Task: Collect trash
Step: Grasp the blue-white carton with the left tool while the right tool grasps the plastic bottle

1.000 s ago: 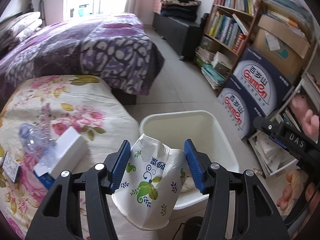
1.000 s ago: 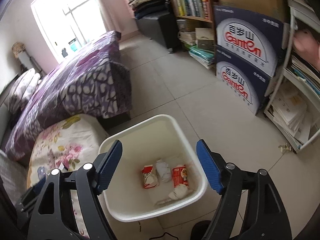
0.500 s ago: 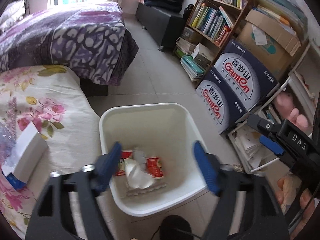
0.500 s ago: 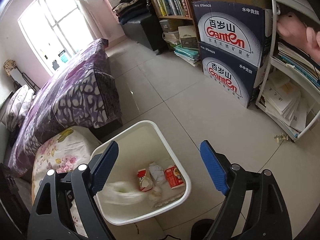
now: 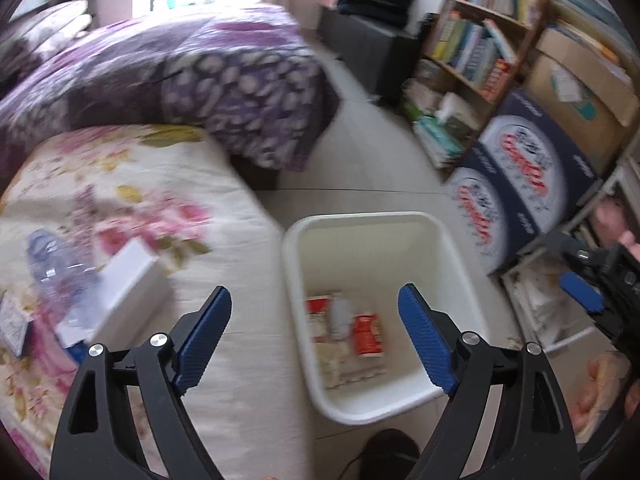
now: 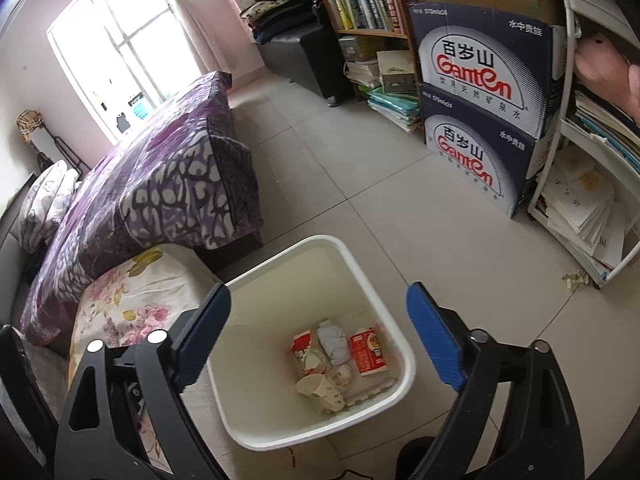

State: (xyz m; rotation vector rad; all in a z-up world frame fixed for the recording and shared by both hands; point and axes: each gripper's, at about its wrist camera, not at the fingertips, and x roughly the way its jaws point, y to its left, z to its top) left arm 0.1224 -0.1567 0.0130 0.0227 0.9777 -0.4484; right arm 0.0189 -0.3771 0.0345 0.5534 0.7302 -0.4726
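A white trash bin (image 5: 456, 256) stands on the floor beside the floral surface; it also shows in the right wrist view (image 6: 372, 280). In it lie the crushed paper cup (image 6: 328, 390), two red cartons (image 6: 368, 354) and a crumpled tissue (image 6: 333, 340). My left gripper (image 5: 314, 336) is open and empty above the bin's left rim. My right gripper (image 6: 318, 338) is open and empty above the bin. On the floral surface (image 5: 120, 208) lie a crushed clear plastic bottle (image 5: 56, 272) and a white box (image 5: 124, 284).
A purple bed (image 6: 160, 184) lies behind the floral surface. Stacked blue water cartons (image 6: 480, 120) and bookshelves (image 6: 360, 4) stand to the right. Tiled floor (image 6: 360, 184) lies between. A small card (image 5: 12, 320) lies at the far left.
My left gripper opened and let go of the paper cup, which fell into the bin. The left gripper has since swung back left toward the floral surface. The right gripper stayed open.
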